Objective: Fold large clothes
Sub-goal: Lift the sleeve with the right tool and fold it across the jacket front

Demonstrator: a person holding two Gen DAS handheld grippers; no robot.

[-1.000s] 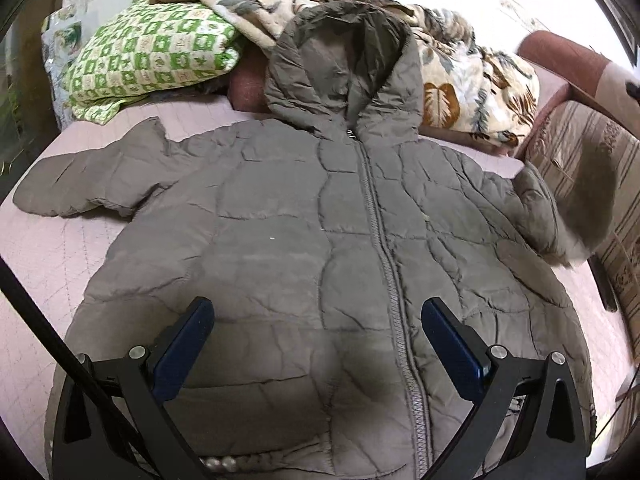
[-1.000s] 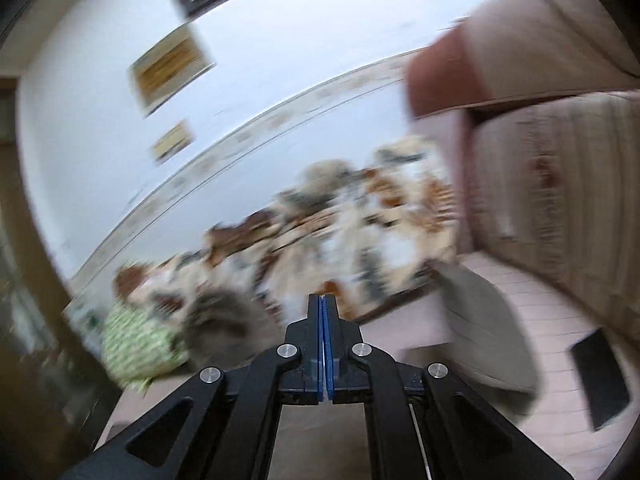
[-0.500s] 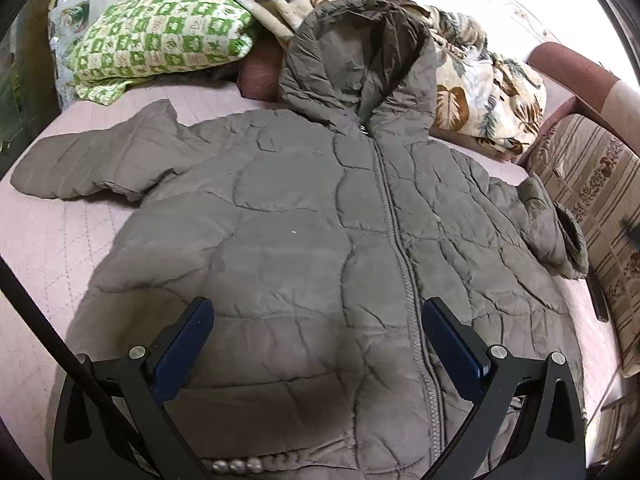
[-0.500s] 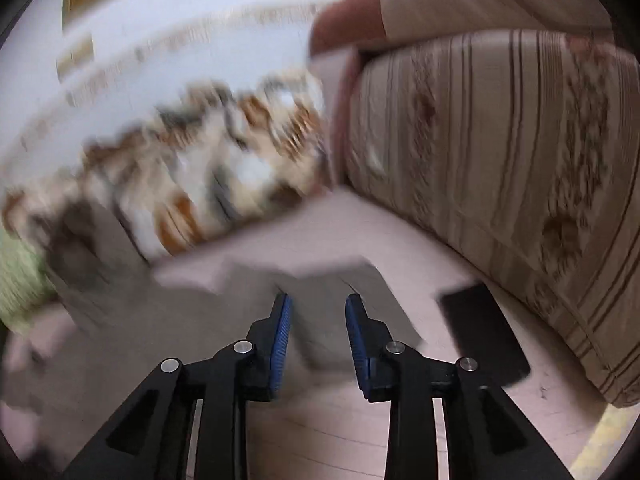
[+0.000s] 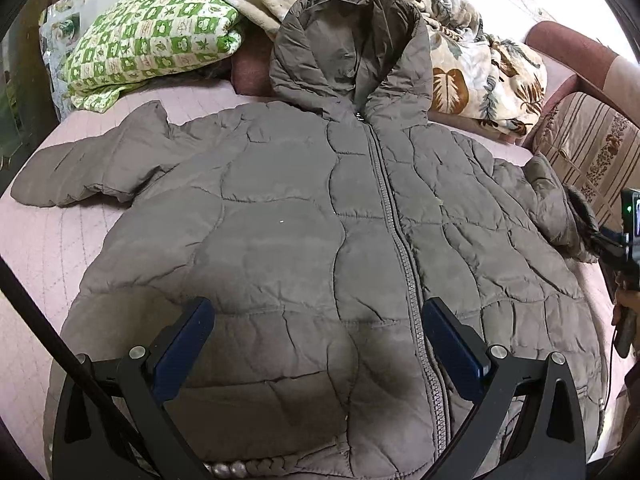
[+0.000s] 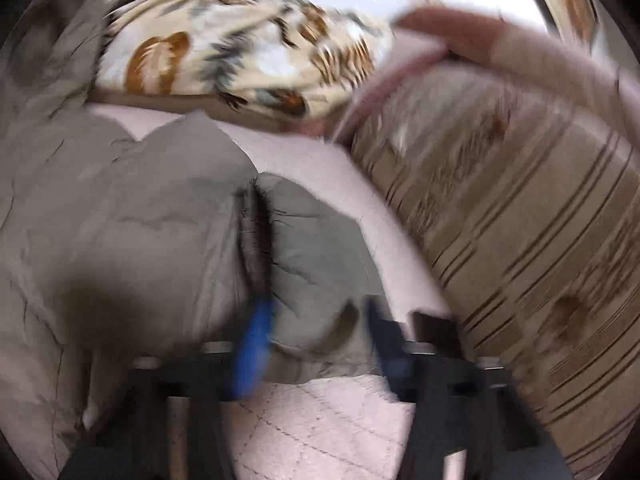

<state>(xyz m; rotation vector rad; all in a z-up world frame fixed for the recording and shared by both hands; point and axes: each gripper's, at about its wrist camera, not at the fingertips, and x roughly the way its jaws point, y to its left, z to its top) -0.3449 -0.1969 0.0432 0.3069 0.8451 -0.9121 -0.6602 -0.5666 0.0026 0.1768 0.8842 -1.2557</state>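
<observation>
Both blurred right gripper point(image 6: 316, 344) jaws are closing around the jacket point(image 5: 320, 240) cuff; left gripper point(image 5: 316, 344) gapes.

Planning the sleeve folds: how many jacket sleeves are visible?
2. One sleeve lies spread out toward the green pillow; the other sleeve lies bunched beside the striped sofa cushion, between the closing right gripper jaws.

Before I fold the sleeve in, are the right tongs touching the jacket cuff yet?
Cannot tell. In the right wrist view the closing right tongs straddle the jacket cuff, but motion blur hides whether the pads press on it.
</observation>
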